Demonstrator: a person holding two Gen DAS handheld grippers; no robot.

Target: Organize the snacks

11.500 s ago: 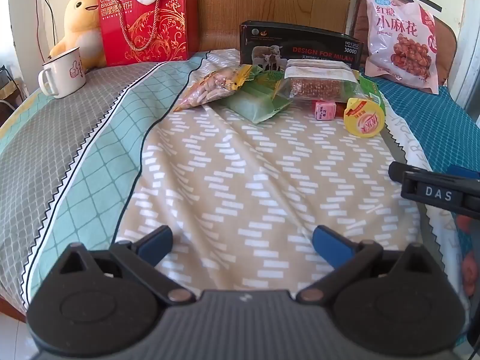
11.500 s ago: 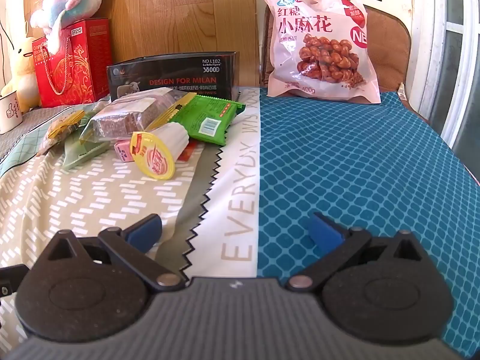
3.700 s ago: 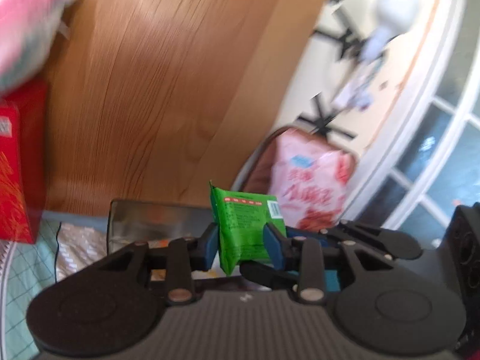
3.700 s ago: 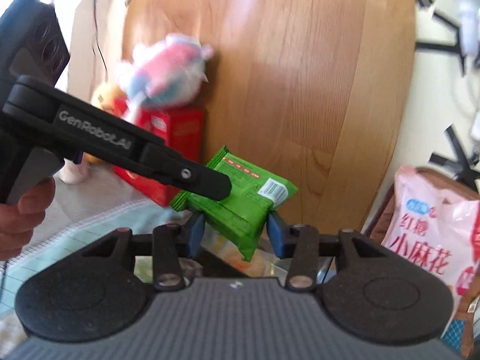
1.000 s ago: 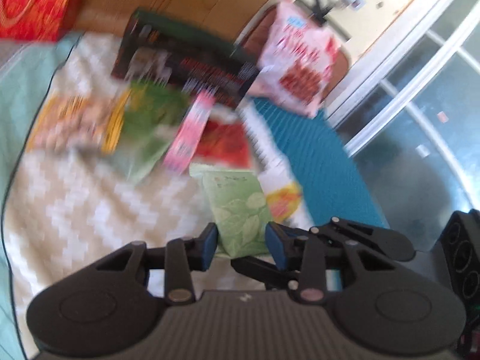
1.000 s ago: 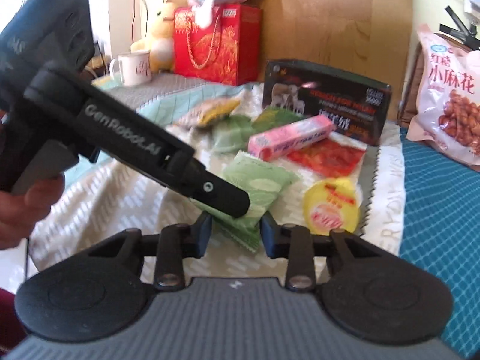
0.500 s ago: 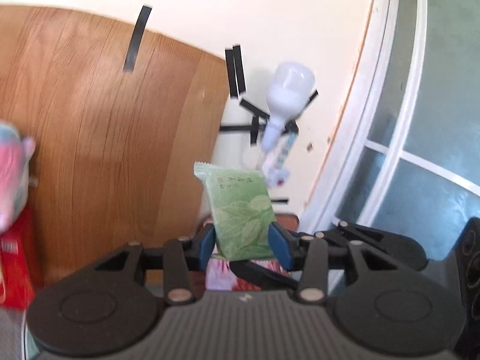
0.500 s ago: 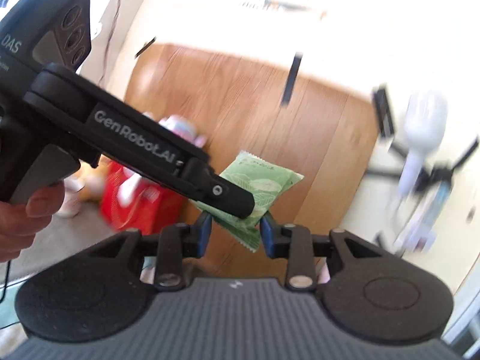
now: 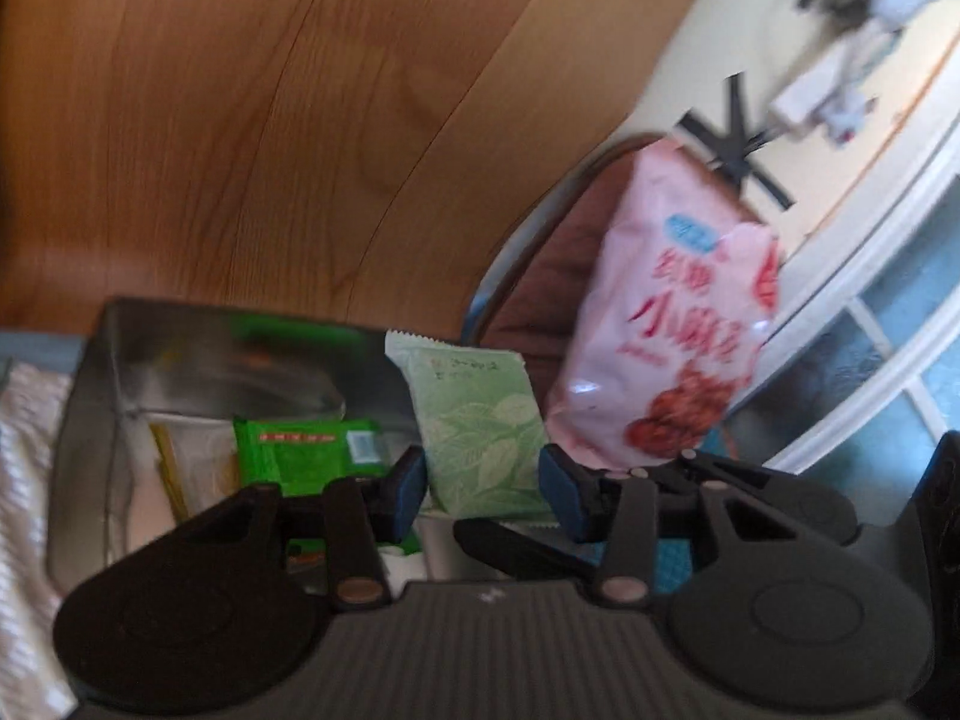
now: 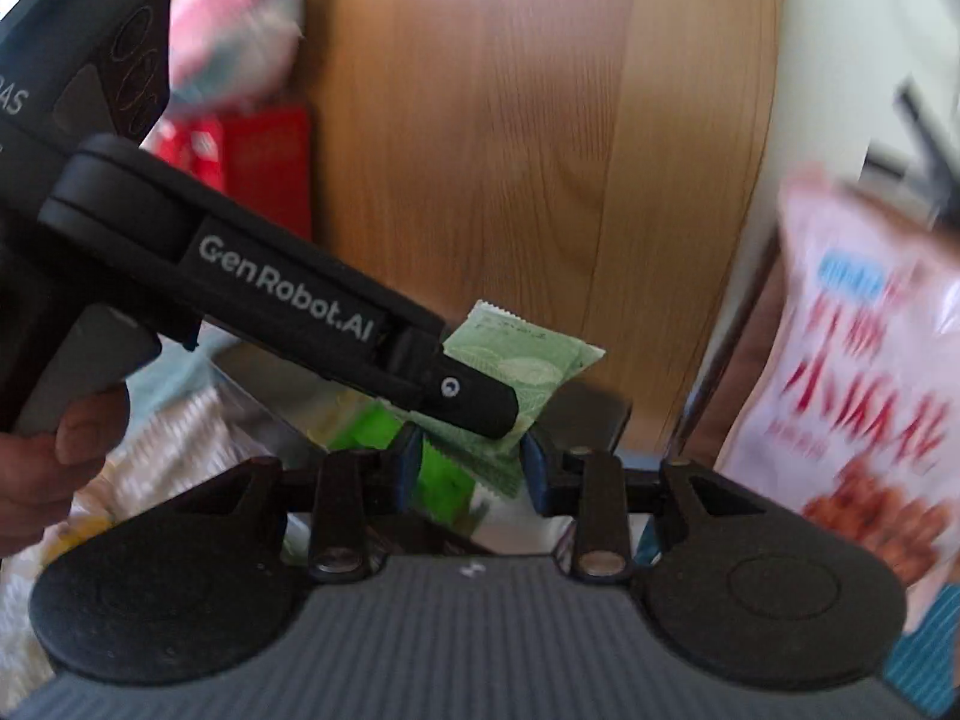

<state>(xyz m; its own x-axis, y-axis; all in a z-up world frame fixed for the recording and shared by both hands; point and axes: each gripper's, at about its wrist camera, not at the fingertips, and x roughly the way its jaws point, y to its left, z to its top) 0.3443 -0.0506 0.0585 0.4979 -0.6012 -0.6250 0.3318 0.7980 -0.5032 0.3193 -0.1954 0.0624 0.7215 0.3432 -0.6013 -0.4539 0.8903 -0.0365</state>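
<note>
Both grippers are shut on one pale green leaf-print snack packet (image 9: 480, 426), which also shows in the right wrist view (image 10: 528, 366). My left gripper (image 9: 483, 483) holds it upright just above an open dark box (image 9: 180, 348). A bright green packet (image 9: 306, 450) stands inside the box. My right gripper (image 10: 471, 468) pinches the packet's lower edge, and the left gripper's black finger (image 10: 420, 366) crosses in front of it.
A large pink snack bag (image 9: 672, 348) leans on a brown chair back at the right, also seen in the right wrist view (image 10: 864, 396). A wooden headboard (image 9: 270, 120) rises behind the box. A red gift bag (image 10: 264, 156) and a plush toy (image 10: 240, 36) stand at the left.
Both grippers have tilted down with the pale green packet. Half a second ago they pointed at the wall and window; now the open box is below the packet.
</note>
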